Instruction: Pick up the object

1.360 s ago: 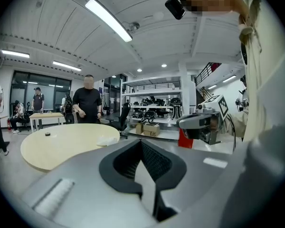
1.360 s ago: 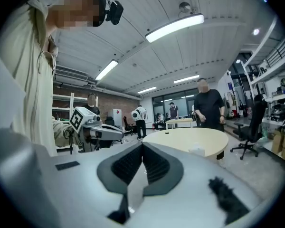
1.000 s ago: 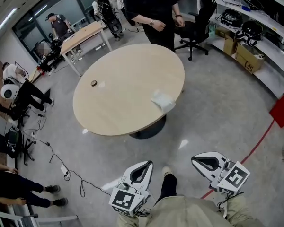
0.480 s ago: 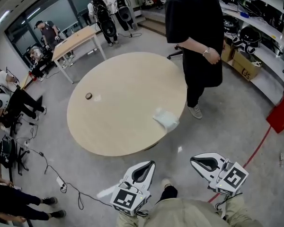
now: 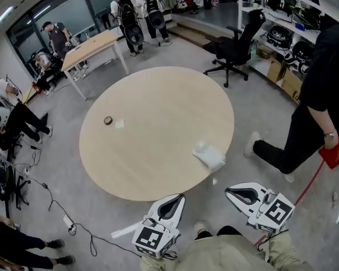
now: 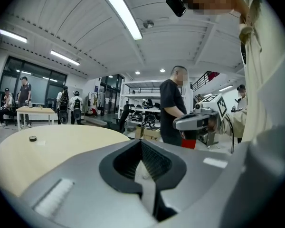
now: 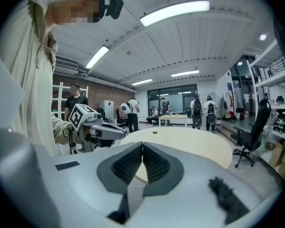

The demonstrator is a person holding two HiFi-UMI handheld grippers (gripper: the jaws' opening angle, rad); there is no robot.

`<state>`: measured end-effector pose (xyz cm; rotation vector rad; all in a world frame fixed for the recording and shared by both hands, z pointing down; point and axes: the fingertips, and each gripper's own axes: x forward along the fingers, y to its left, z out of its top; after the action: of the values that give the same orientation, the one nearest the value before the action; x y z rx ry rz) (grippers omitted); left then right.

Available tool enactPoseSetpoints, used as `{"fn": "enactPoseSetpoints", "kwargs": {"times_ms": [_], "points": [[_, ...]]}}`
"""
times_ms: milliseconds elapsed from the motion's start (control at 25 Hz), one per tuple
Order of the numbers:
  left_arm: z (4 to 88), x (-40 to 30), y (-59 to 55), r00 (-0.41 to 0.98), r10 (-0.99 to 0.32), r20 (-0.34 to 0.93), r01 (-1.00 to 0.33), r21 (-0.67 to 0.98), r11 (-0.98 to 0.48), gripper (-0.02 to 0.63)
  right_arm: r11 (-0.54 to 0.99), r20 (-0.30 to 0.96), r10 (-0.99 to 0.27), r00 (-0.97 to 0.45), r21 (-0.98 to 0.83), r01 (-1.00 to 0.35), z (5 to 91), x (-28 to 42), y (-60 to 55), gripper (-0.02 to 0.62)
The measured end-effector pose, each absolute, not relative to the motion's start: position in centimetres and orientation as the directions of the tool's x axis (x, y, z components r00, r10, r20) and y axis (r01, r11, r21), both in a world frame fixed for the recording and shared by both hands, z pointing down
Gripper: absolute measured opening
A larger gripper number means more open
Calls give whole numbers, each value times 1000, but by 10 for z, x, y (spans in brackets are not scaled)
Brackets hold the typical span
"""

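White crumpled packet (image 5: 209, 155): head view, near close edge of round pale wooden tabletop (image 5: 152, 168), ahead of left tongs (image 5: 179, 196) and right tongs (image 5: 229, 189), not yet reached. Left gripper view: tongs together, empty. Right gripper view: same. Likely hazard: arriving closed, nudging packet off edge.

A black office chair (image 5: 237, 38) stands beyond the round table (image 5: 158, 134).

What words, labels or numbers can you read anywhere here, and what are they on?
No text can be read with certainty.
Cardboard box: dark print, too blurred to read.
Left cube and right cube: black-and-white square markers only, no letters.
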<state>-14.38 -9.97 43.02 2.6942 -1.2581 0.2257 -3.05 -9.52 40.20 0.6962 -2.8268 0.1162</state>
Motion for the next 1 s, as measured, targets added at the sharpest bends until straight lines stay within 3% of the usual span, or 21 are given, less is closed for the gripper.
{"fn": "enactPoseSetpoints", "kwargs": {"times_ms": [480, 800, 1000], "points": [[445, -149, -129, 624, -749, 222, -779, 101, -619, 6, 859, 295, -476, -829, -48, -510, 427, -32, -139, 7], [440, -143, -152, 609, -755, 243, -789, 94, -607, 6, 687, 375, -654, -657, -68, -724, 475, -10, -204, 327], [442, -134, -159, 615, -740, 274, -784, 111, -611, 6, 612, 478, -680, -557, -48, -789, 528, -16, -232, 488]]}}
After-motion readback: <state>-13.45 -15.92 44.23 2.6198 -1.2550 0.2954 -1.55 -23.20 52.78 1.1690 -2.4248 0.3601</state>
